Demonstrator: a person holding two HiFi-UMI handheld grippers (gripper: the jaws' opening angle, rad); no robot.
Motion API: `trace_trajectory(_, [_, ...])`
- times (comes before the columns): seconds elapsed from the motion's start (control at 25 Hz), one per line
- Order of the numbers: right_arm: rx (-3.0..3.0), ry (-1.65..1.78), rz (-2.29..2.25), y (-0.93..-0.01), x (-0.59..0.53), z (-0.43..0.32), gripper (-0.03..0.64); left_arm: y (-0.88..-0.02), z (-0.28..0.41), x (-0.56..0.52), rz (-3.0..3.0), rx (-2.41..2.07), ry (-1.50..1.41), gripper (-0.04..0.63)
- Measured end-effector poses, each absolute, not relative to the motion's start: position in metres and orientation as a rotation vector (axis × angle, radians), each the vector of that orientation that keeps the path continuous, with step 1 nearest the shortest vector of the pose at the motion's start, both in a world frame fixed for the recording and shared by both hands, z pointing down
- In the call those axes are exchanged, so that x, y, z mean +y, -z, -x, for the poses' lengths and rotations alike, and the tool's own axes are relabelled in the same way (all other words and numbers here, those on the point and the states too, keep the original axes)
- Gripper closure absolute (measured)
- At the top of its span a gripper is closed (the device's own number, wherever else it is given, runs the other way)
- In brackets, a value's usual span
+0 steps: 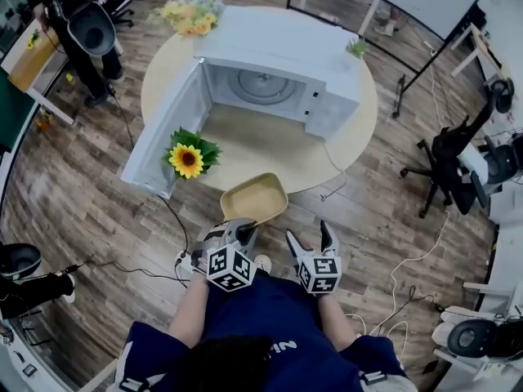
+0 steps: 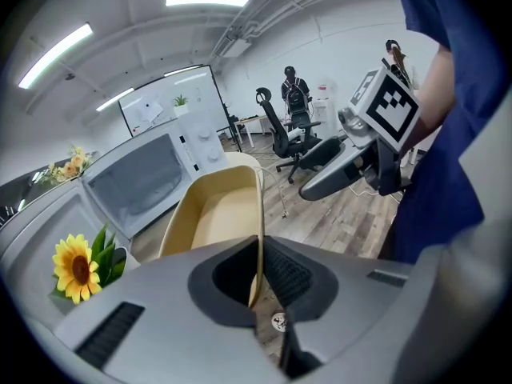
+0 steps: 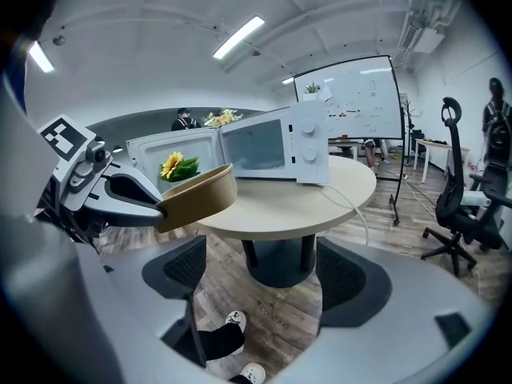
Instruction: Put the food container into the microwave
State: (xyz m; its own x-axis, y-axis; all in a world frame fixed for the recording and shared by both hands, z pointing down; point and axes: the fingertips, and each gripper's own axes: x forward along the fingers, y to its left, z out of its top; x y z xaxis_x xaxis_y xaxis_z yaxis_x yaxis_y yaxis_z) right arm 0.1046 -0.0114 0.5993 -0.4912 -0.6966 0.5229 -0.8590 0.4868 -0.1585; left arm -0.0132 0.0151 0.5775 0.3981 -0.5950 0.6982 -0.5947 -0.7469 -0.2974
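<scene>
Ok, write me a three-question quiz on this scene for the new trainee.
1. True or false: the microwave has its door shut.
2. Fill in: the right gripper has its jaws ___, with nothing between them.
3. Which one holds the food container? A. the left gripper, clamped on its side wall. B. the right gripper. C. neither.
Key: 1 false, the door is swung wide open; 2 open; 3 A.
</scene>
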Motion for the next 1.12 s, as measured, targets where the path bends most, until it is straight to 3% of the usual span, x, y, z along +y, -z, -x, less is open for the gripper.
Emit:
trace_trajectory(0.64, [-2.182,-0.618,-1.539,-0.592,-0.113,-0.094,0.199,-0.563,0.032,-0.106,2.678,0.939,1.320,0.577])
trace_trajectory(1.12, [-2.114,-0.640,-1.716,-0.592,-0.140,-0.090,0.207,-0.563,0.028,-0.129,2.643,0.696,1.318,0.577])
